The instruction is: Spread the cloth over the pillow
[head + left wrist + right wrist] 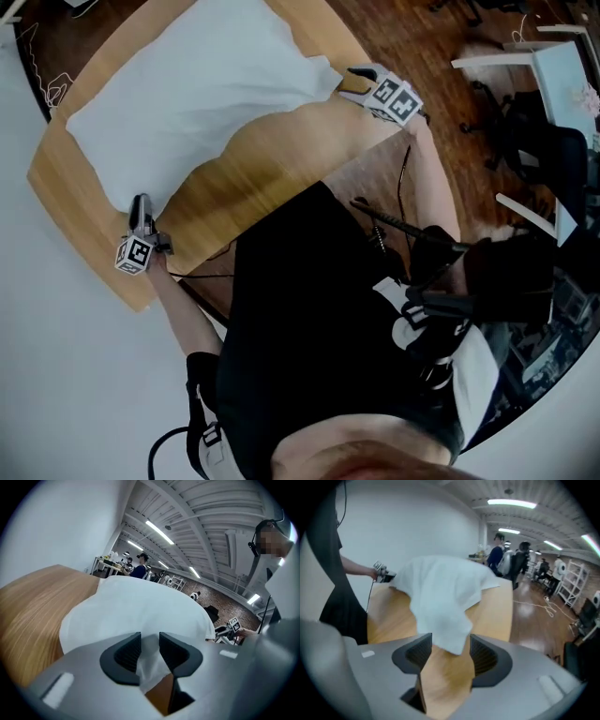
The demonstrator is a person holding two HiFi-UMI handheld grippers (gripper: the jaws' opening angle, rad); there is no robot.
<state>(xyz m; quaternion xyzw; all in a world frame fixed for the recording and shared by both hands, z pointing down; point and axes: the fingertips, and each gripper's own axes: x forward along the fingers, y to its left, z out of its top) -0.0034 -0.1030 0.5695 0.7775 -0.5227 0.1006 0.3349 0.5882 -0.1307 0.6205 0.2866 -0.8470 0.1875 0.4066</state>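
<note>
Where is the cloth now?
Head view, upper left: the cloth lies on the wooden table, one corner pinched in the left gripper, another at the open right gripper.

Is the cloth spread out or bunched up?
Spread: the white cloth lies open across the wooden table; left gripper pinches one corner, right gripper, jaws open, flanks the other.

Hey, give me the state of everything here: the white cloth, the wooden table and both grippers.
White fabric cloth: spread out on the table, humped up in the middle.
Light wooden table: partly covered by the cloth.
Left gripper: shut on a cloth corner.
Right gripper: open, a cloth corner lying loose between its jaws.
</note>
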